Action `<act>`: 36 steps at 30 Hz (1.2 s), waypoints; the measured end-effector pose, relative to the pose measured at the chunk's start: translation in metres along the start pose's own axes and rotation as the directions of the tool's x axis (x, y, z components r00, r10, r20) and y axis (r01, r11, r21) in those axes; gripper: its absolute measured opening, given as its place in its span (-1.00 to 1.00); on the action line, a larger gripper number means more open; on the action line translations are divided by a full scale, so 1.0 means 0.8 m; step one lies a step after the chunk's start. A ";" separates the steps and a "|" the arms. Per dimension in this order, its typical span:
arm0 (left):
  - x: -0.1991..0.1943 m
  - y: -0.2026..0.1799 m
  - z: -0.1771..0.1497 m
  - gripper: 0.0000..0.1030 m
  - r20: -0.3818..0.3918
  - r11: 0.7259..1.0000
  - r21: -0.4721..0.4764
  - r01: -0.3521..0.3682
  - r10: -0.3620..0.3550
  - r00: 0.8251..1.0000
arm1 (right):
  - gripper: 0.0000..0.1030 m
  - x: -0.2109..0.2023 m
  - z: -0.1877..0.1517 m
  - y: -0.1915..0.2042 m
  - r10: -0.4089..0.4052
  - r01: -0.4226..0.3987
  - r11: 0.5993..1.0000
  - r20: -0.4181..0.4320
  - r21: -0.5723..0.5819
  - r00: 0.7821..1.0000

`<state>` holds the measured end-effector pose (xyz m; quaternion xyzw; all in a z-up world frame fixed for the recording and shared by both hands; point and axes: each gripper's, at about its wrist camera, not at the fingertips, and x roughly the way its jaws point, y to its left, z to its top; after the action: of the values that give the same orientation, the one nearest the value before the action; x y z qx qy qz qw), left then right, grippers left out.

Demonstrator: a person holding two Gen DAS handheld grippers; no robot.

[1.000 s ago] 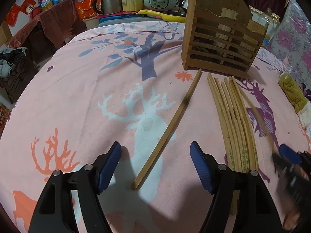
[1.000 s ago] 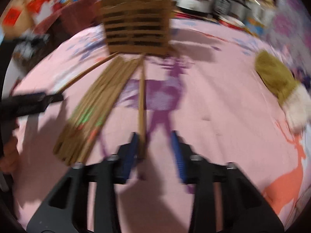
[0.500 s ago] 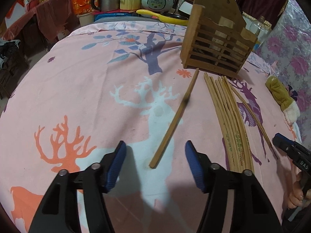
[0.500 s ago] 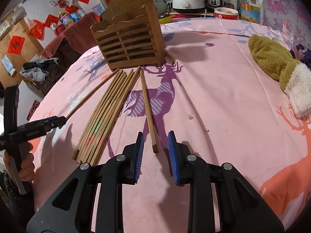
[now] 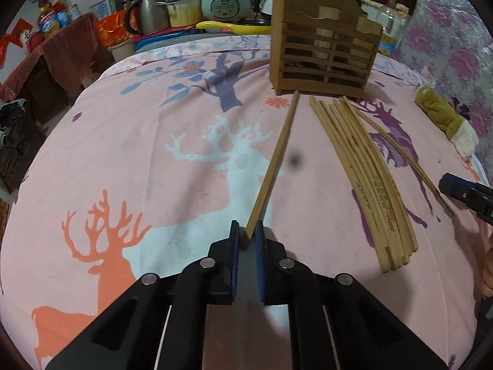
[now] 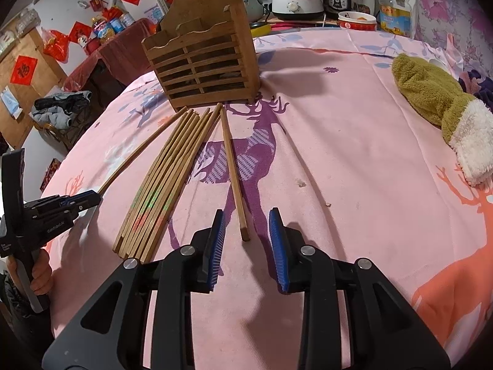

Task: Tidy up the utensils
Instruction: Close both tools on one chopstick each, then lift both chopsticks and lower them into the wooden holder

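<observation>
Your left gripper point(image 5: 247, 236) is clamped on the near end of a single chopstick point(image 5: 274, 166), whose far tip points up to the foot of the wooden holder point(image 5: 323, 52) standing on the pink deer-print cloth point(image 5: 123, 154). The jaws have just been closing, and the blue pads now press the stick from both sides.

Your right gripper point(image 6: 246, 240) has its jaws apart and has just been opening further; a second lone chopstick point(image 6: 232, 169) lies on the cloth with its near end between the pads, touching neither.

Between the two loose sticks lies the bundle of chopsticks point(image 5: 363, 172), fanned side by side, far ends close to the holder's base.

The left wrist view shows the grip itself and only a blue-tipped corner of your right gripper at its right edge; you cannot tell that gripper's opening from there. The right wrist view gives you that opening plainly. It also shows your left hand point(image 6: 40, 273) around the handle at its left edge, but the gripped stick there is just a thin line running off behind the jaws. The holder's slatted front and tall pointed back board show in both views. The green and white plush mitt point(image 6: 440, 108) lies well to the right of the holder, far larger in the right wrist view.
</observation>
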<state>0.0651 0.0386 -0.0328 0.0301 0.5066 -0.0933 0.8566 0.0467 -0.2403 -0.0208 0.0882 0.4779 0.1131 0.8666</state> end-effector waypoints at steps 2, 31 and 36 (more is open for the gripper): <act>-0.001 -0.002 -0.001 -0.81 0.004 1.000 0.003 -0.004 0.004 1.000 | -0.38 -0.001 -0.001 0.000 0.002 -0.002 1.000 0.001 0.000 1.000; -0.099 -0.013 0.021 -0.85 0.222 0.999 -0.006 0.043 -0.040 0.974 | -0.88 -0.081 0.008 0.036 -0.024 0.041 0.997 0.240 -0.068 0.970; -0.142 -0.023 0.051 -0.86 0.269 0.999 0.006 0.048 -0.048 0.962 | -0.88 -0.125 0.020 0.055 -0.016 0.048 0.994 0.314 -0.096 0.949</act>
<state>0.0435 0.0291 0.0868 0.0046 0.3862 -0.1169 0.9149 0.0036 -0.2270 0.0802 0.0526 0.3295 0.1081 0.9365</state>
